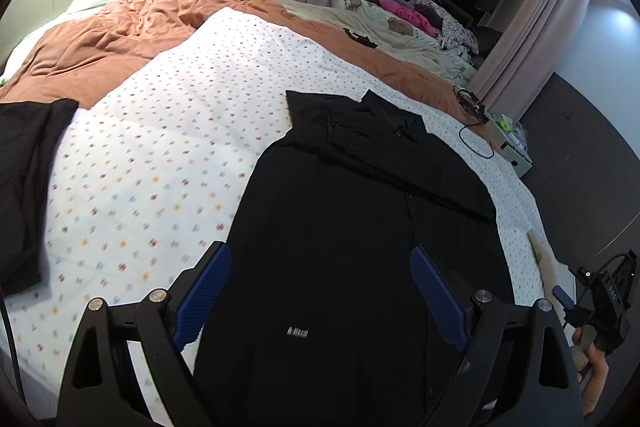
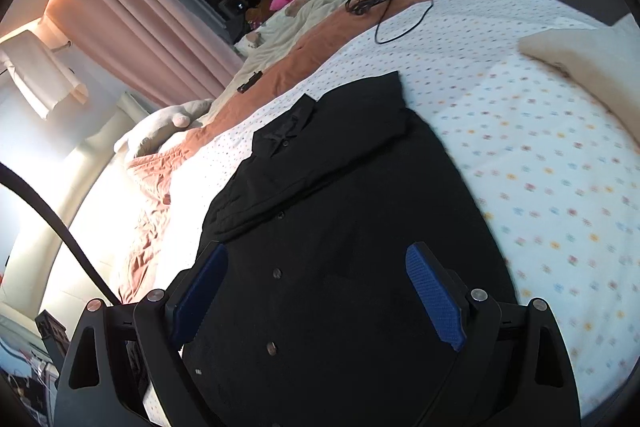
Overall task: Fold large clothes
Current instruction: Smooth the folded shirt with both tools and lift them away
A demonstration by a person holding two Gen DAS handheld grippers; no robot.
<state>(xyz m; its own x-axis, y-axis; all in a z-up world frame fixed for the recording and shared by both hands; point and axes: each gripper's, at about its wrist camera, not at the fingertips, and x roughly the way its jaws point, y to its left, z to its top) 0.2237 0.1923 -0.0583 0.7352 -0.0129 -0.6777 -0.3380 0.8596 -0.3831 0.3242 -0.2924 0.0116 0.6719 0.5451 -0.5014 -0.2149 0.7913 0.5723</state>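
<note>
Left wrist view: black button-up shirt (image 1: 360, 219) lies flat on the dotted white sheet (image 1: 160, 147), sleeve folded across. Left gripper (image 1: 320, 295) hangs wide open, empty. Right gripper (image 2: 316, 295) likewise, blue ribbed pads apart above the cloth.

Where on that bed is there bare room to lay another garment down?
Free: dotted sheet between the black shirt and the dark garment at the left; also the sheet between shirt and beige pillow. Crowded: far side by the curtains, with the clothes pile and cable.
</note>
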